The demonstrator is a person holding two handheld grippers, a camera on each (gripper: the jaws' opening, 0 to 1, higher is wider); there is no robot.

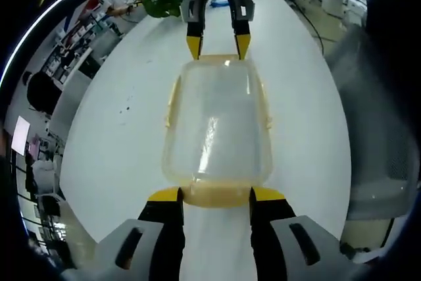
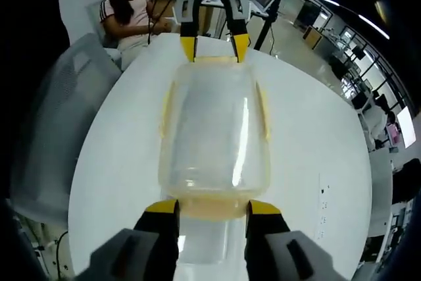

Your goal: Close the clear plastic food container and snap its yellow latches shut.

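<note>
A clear container (image 1: 217, 126) with its lid on lies on a white oval surface (image 1: 118, 143), set lengthwise between the two hand-held grippers, which face each other from its two ends. In the left gripper view, the left hand-held gripper (image 1: 216, 194) rises from the near edge, its yellow-tipped jaws spread about as wide as the container's near end, one tip at each near corner; between them lies the near yellow latch (image 1: 216, 195), and I cannot tell whether the tips touch the plastic or merely stand beside it. At the far end the right hand-held gripper (image 1: 218, 45) comes in from above, its jaws likewise spread, tips just at the far corners. In the right gripper view the layout is mirrored: the right hand-held gripper (image 2: 213, 207) brackets the end near that camera, its jaws apart to roughly the container's (image 2: 214, 136) width, a yellow latch (image 2: 212, 208) between them, while the left hand-held gripper (image 2: 214, 47) stands at the far end with its tips at the corners. Yellow latches (image 1: 172, 103) run along the long sides as well. Neither hand-held gripper is closed around anything. A grey chair (image 2: 49, 129) stands beside the surface (image 2: 316, 156), and a person (image 2: 131, 14) sits at the far end in the right gripper view.
</note>
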